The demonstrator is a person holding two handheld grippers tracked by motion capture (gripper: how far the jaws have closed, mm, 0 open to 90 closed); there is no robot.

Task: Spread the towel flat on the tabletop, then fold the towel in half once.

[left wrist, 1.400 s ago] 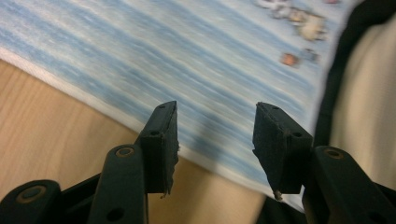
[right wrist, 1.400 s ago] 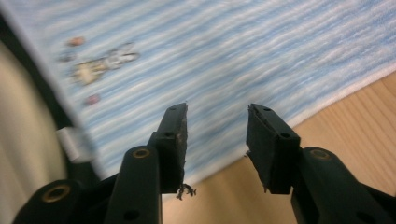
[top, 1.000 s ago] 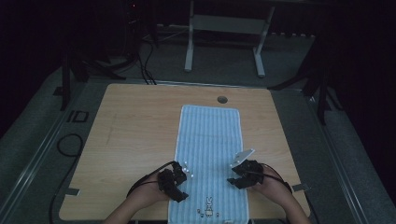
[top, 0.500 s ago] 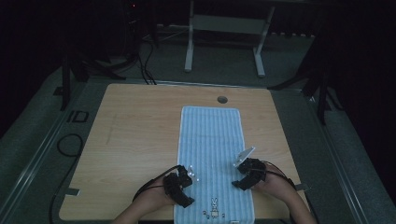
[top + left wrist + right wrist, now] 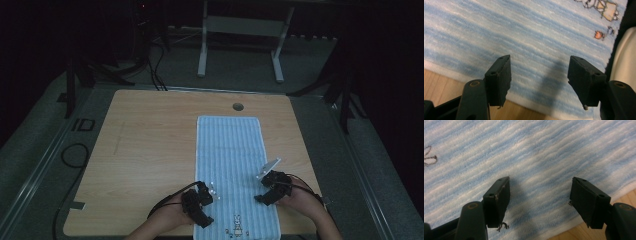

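A blue-and-white striped towel [image 5: 231,165] lies flat and lengthwise on the wooden table [image 5: 145,150], with small embroidered figures [image 5: 239,224] near its near end. My left gripper [image 5: 199,205] sits low over the towel's left edge near the front; its jaws stand open above the striped cloth [image 5: 531,50], nothing between them. My right gripper [image 5: 272,186] is at the towel's right edge, also open over the cloth [image 5: 541,157]. In the left gripper view the embroidered figures [image 5: 607,8] show at the upper right. Bare wood shows past the hem in both gripper views.
A round cable hole [image 5: 238,106] is in the table beyond the towel's far end. A white desk frame [image 5: 240,30] stands on the floor behind the table. Cables [image 5: 75,155] lie on the floor at the left. The surroundings are dark.
Both grippers have moved nearer to me and down along the towel's side edges. Both stay open.
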